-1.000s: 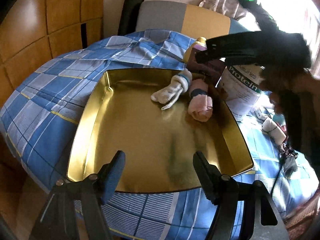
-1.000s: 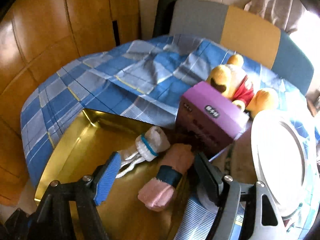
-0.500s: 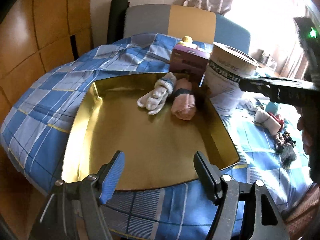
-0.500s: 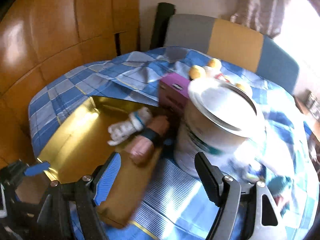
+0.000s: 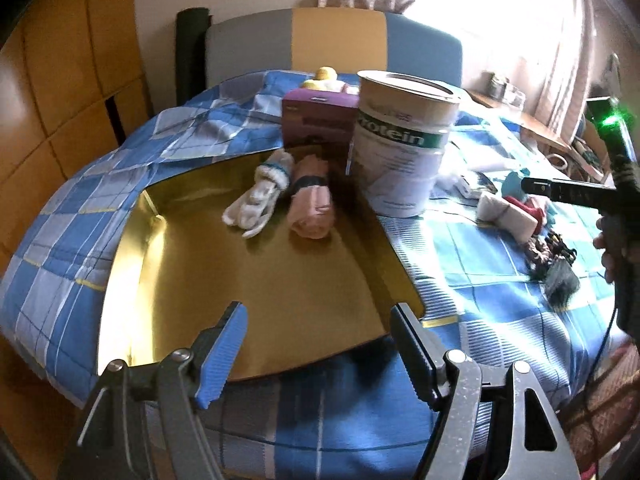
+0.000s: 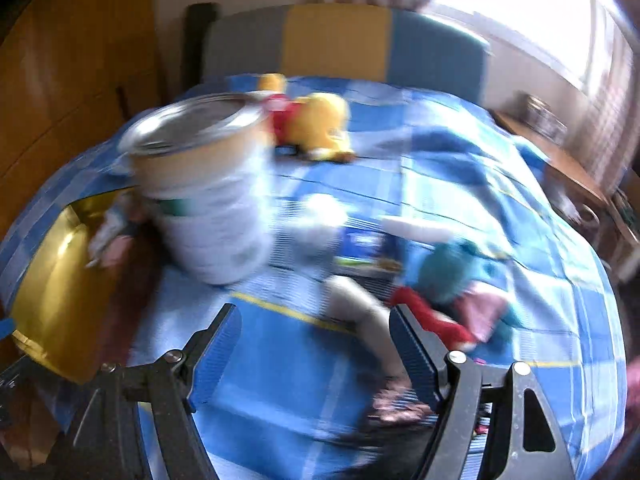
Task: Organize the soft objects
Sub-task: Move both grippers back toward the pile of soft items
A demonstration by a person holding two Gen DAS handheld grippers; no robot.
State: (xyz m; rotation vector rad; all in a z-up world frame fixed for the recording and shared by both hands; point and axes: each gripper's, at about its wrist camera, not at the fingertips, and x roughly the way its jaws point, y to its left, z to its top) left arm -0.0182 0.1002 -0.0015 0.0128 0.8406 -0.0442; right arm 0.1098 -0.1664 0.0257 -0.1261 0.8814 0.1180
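Note:
A gold tray (image 5: 248, 280) lies on the blue checked cloth. A white rolled sock (image 5: 260, 196) and a pink rolled sock (image 5: 312, 204) lie at its far side. My left gripper (image 5: 318, 344) is open and empty over the tray's near edge. My right gripper (image 6: 316, 344) is open and empty, hovering over a pile of soft things: a beige rolled sock (image 6: 360, 312), a red piece (image 6: 428, 320) and a teal piece (image 6: 448, 276). The pile also shows in the left wrist view (image 5: 508, 212). A yellow plush bear (image 6: 316, 128) lies at the back.
A white protein tin (image 5: 404, 140) stands right of the tray, a purple box (image 5: 316, 120) behind it. A dark hairy thing (image 5: 556, 268) lies near the right edge. A chair (image 5: 332, 40) and wooden panels stand behind. The right wrist view is blurred.
My right gripper swung away from the tray, past the tin, to the pile of soft things on the right. My left gripper drew back slightly, staying open.

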